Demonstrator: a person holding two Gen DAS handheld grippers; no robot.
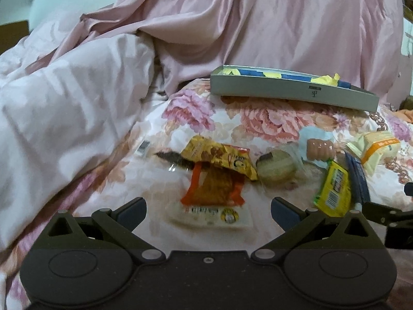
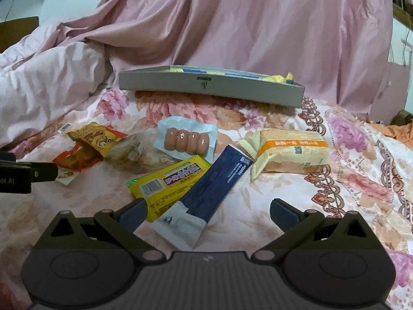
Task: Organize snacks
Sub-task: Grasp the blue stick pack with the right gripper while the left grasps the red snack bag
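Note:
Snack packs lie scattered on a floral bedsheet (image 2: pixel 335 180). My left gripper (image 1: pixel 208 208) is open above an orange packet (image 1: pixel 213 188) with a yellow packet (image 1: pixel 219 157) just beyond it. A round cake in clear wrap (image 1: pixel 276 168) lies to their right. My right gripper (image 2: pixel 207 210) is open over the near end of a dark blue packet (image 2: pixel 216 180), beside a yellow-green bar (image 2: pixel 170 180). Farther off lie a sausage pack (image 2: pixel 185 139) and a cream-and-orange cake pack (image 2: pixel 289 152). A grey box (image 2: pixel 211 87) with yellow and blue packs inside sits at the back.
A bunched pink quilt (image 1: pixel 72 108) rises on the left, and pink fabric (image 2: pixel 258 25) hangs behind the box. The left gripper's body (image 2: pixel 23 173) shows at the left edge of the right wrist view. Orange cloth (image 2: pixel 397 131) lies far right.

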